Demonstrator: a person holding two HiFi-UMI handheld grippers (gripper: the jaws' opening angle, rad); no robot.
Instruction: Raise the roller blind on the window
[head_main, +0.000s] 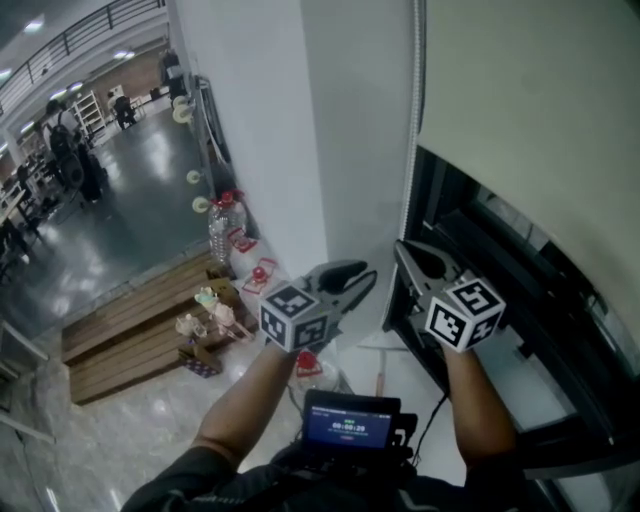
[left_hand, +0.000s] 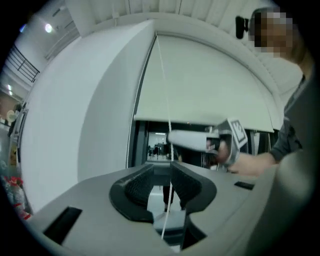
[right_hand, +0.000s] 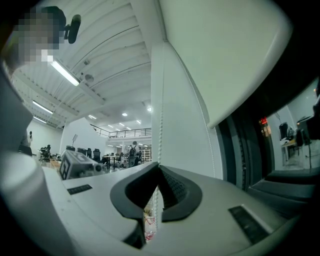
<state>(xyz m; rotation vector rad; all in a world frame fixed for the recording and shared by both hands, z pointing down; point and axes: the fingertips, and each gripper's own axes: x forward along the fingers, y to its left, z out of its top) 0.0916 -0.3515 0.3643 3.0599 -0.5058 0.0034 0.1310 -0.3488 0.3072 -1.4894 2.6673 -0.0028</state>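
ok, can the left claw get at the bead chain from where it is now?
Probably yes. The left claw is open, and the bead chain runs between its jaws, not clamped. Nothing blocks the way. The right claw is shut on the chain.

Roller blind (head_main: 530, 100) plain cream, no pattern; bead chain (head_main: 412, 130) white; window frame (head_main: 560, 300) black; wall (head_main: 260, 120) flat white. Left gripper (head_main: 368, 272) and right gripper (head_main: 399, 245) have light grey bodies and black textured jaw pads, and their marker cubes (head_main: 296, 318) are white with black square patterns. Floor (head_main: 120, 210) glossy dark grey with pale reflections, wooden planks (head_main: 130, 345) brown, bottles (head_main: 220, 232) clear with red caps, chest device (head_main: 350, 425) black with a blue screen.
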